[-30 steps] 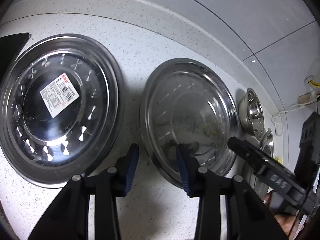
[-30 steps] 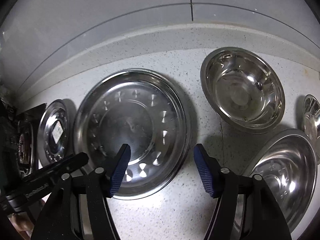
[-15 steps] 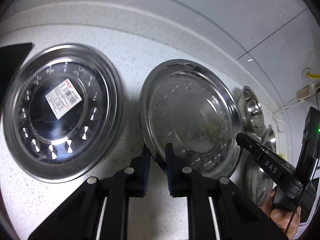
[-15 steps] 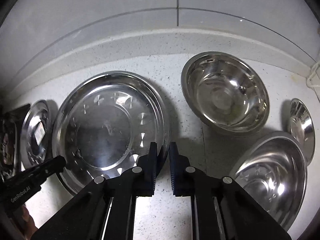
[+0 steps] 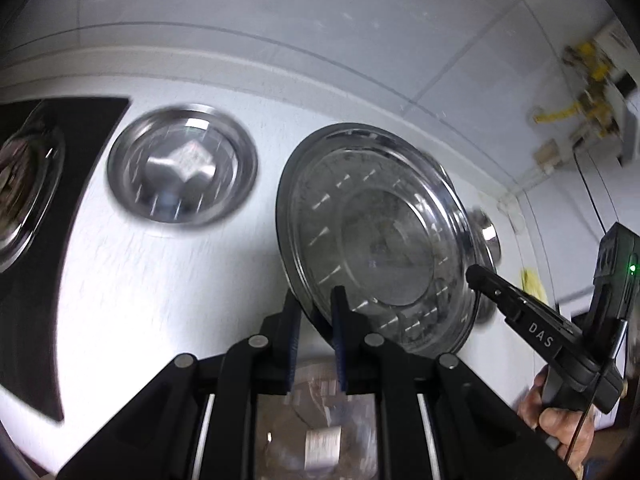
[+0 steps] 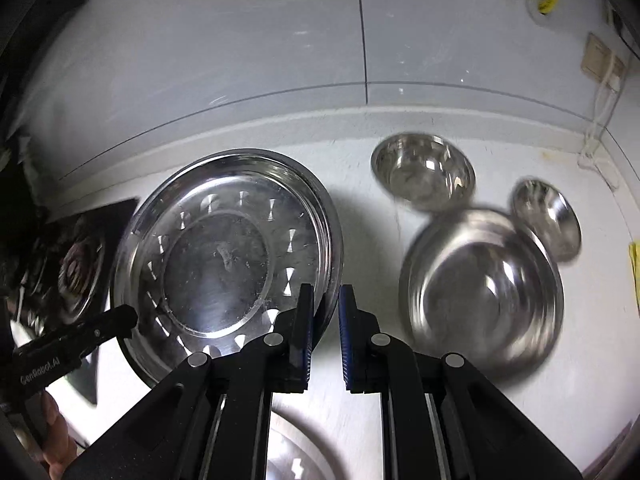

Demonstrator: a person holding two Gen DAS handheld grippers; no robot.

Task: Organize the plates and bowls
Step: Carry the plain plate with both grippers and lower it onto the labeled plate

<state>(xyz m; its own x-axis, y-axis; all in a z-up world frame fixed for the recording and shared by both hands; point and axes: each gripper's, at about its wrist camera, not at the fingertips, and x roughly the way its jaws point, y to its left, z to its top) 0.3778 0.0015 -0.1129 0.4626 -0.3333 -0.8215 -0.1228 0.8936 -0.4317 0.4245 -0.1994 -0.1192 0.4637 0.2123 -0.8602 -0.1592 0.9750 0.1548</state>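
Both pairs of jaws are clamped on opposite sides of the same steel plate (image 5: 380, 240): your left gripper (image 5: 316, 320) pinches its near-left rim, your right gripper (image 6: 323, 320) its right rim, and the plate looks lifted and tilted above the desk (image 5: 132, 280). To do this carry well, I'd say move both hands together at one pace and level; a thin rim can pivot or slip out if one side leads. The likely target is the labelled plate (image 5: 182, 170) sitting to the left, beside the dark stove (image 5: 28, 184); lower flat onto it, then let go with both at once.

The held plate appears empty apart from smudges. Right of it, a large bowl (image 6: 482, 292), a deeper bowl (image 6: 424, 170) behind and a small bowl (image 6: 548, 220) stand on the desk, all empty as far as the blur allows. Another steel dish (image 6: 296, 452) shows below your right gripper.
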